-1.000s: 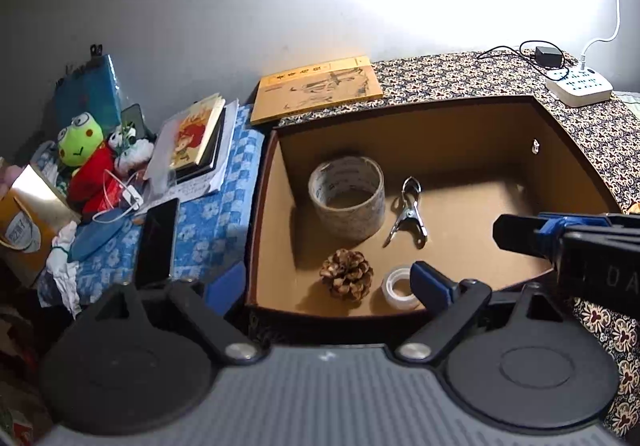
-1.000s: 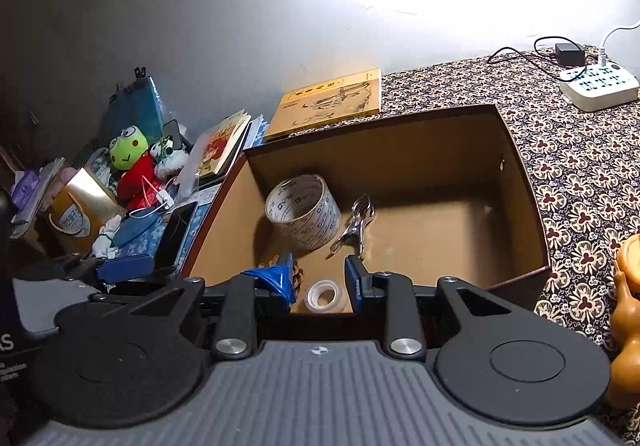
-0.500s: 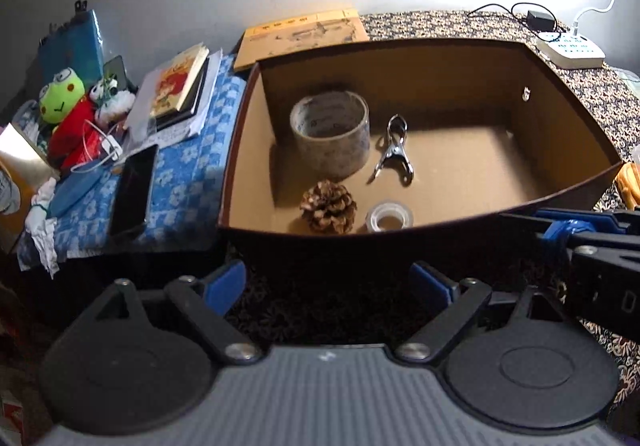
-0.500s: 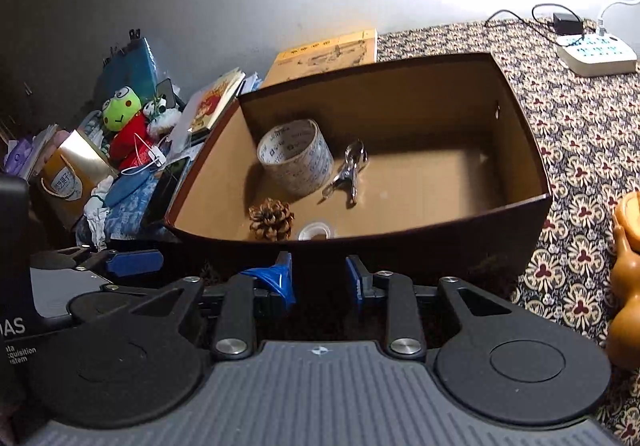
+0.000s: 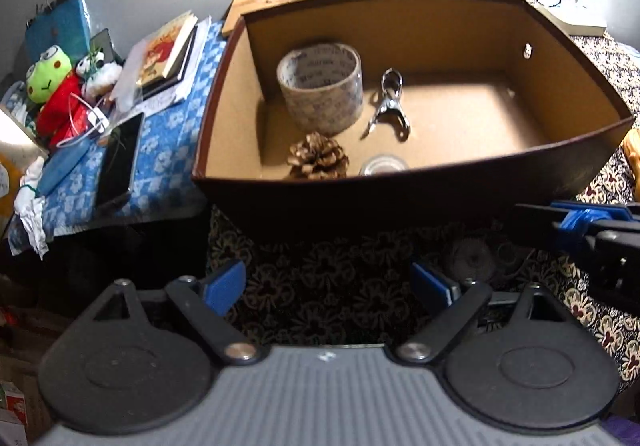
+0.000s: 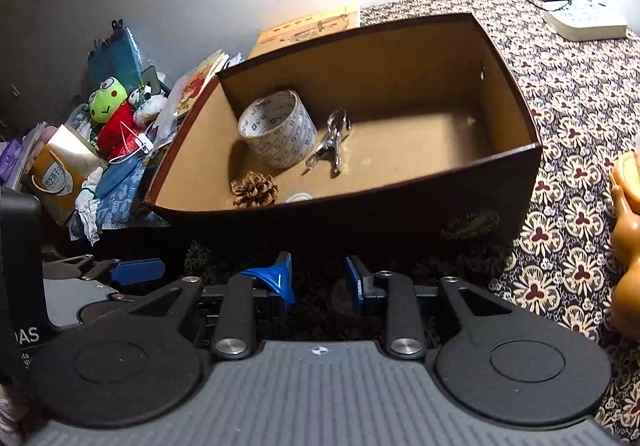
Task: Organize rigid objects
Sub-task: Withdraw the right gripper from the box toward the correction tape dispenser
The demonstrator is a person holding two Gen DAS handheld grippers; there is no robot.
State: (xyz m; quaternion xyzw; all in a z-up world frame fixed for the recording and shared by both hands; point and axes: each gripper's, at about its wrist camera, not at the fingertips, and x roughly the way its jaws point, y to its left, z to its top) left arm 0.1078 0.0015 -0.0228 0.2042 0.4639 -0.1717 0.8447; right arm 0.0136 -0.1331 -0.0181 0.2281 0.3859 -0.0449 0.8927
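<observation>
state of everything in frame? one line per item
Box: open-topped, upright.
Tape roll: in box, on its end.
Clip: in box, lying flat.
Pine cone: in box, near front wall.
Small tape: in box, flat, partly hidden.
Left gripper: open, empty.
Right gripper: open, narrower gap, empty.
Phone: screen dark.
</observation>
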